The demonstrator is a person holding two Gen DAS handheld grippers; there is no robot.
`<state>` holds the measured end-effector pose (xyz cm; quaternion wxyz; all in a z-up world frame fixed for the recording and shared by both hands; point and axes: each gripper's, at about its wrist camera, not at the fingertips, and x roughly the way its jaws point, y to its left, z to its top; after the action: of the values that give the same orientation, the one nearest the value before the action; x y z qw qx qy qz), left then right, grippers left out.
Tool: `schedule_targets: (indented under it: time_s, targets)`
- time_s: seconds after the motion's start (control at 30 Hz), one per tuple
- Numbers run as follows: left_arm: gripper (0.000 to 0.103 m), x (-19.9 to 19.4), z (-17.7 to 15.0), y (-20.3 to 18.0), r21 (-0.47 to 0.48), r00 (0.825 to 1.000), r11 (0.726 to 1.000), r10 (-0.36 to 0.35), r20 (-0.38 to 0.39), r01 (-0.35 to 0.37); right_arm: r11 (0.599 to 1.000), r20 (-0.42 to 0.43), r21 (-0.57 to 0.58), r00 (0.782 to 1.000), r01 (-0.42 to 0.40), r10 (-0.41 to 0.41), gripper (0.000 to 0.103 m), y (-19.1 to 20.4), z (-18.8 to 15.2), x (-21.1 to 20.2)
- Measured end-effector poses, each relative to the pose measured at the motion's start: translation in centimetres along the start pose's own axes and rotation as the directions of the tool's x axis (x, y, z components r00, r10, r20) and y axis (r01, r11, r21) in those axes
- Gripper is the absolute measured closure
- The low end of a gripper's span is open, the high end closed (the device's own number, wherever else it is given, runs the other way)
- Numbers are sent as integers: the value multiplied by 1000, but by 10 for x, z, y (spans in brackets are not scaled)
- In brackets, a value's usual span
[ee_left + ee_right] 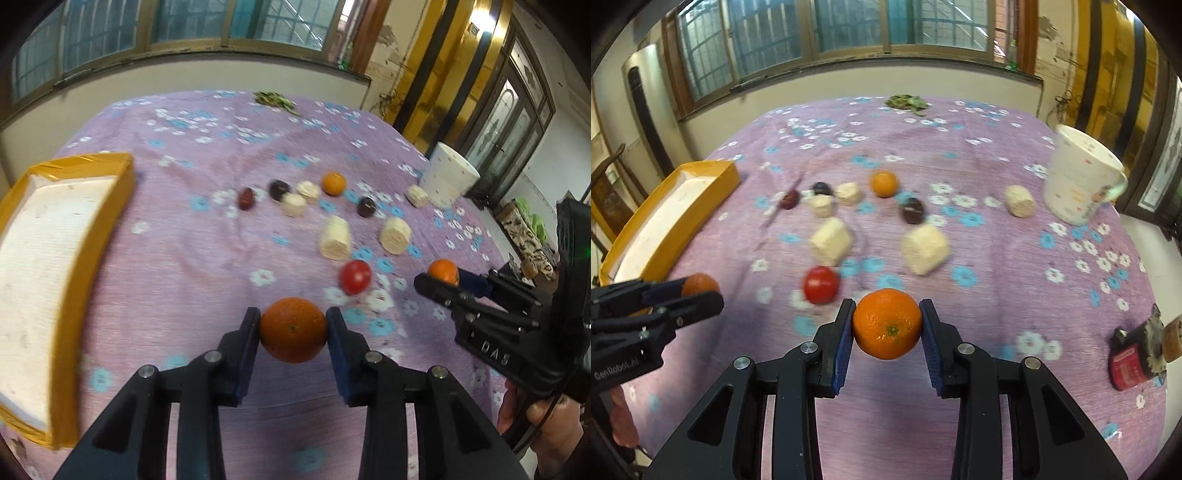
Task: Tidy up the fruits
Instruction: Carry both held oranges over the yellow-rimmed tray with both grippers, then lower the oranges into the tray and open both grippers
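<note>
My left gripper (293, 325) is shut on a dark orange (293, 329), lifted above the purple flowered cloth; it shows again at the left of the right wrist view as the left gripper (701, 291). My right gripper (887, 325) is shut on a bright orange (887, 324), also off the cloth, and appears as the right gripper (443, 275) at the right of the left wrist view. A third orange (333, 183) lies farther back. A red tomato (355, 277), dark plums (366, 206) and several pale sugarcane chunks (335, 238) lie scattered mid-table.
A yellow-rimmed tray (92, 236) with a white floor sits at the left edge. A white patterned mug (1078, 181) stands far right. A red and black object (1134, 360) lies at the right near edge. Green leaves (907, 101) rest at the far edge.
</note>
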<state>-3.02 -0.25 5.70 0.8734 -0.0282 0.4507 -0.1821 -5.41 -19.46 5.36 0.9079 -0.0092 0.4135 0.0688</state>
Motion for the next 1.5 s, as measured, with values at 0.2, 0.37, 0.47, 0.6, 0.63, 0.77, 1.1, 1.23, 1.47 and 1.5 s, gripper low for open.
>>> schedule_targets:
  time_s: [0.2, 0.37, 0.47, 0.6, 0.63, 0.77, 1.1, 1.23, 1.47, 1.5]
  targets:
    - [64, -25, 3, 49, -59, 998, 998, 32, 46, -29, 994, -5, -66, 996, -85, 85, 70, 64, 19, 11]
    - [64, -45, 0, 96, -119, 993, 989, 94, 70, -85, 976, -23, -134, 985, -171, 169, 70, 124, 36, 25]
    - [64, -57, -3, 128, -169, 988, 979, 134, 81, -119, 960, -41, -166, 974, -226, 223, 70, 159, 47, 32]
    - [64, -68, -7, 168, -221, 976, 959, 201, 81, -179, 934, -63, -221, 959, -282, 275, 70, 204, 59, 42]
    - [64, -70, -9, 178, -235, 973, 953, 217, 76, -194, 926, -71, -236, 956, -294, 285, 70, 215, 61, 46]
    - [64, -74, -13, 211, -270, 963, 933, 263, 59, -239, 903, -105, -279, 945, -327, 310, 70, 250, 65, 60]
    - [64, -63, -22, 259, -288, 940, 900, 342, 0, -328, 868, -204, -356, 936, -345, 288, 70, 309, 58, 95]
    - [64, -57, -25, 265, -277, 938, 900, 345, -19, -337, 871, -218, -360, 938, -335, 270, 70, 313, 55, 101]
    - [60, -50, -29, 272, -278, 937, 896, 347, -47, -346, 877, -217, -364, 944, -314, 248, 69, 315, 55, 103]
    - [58, -50, -29, 273, -279, 934, 893, 355, -47, -353, 876, -218, -368, 945, -313, 246, 69, 315, 54, 103]
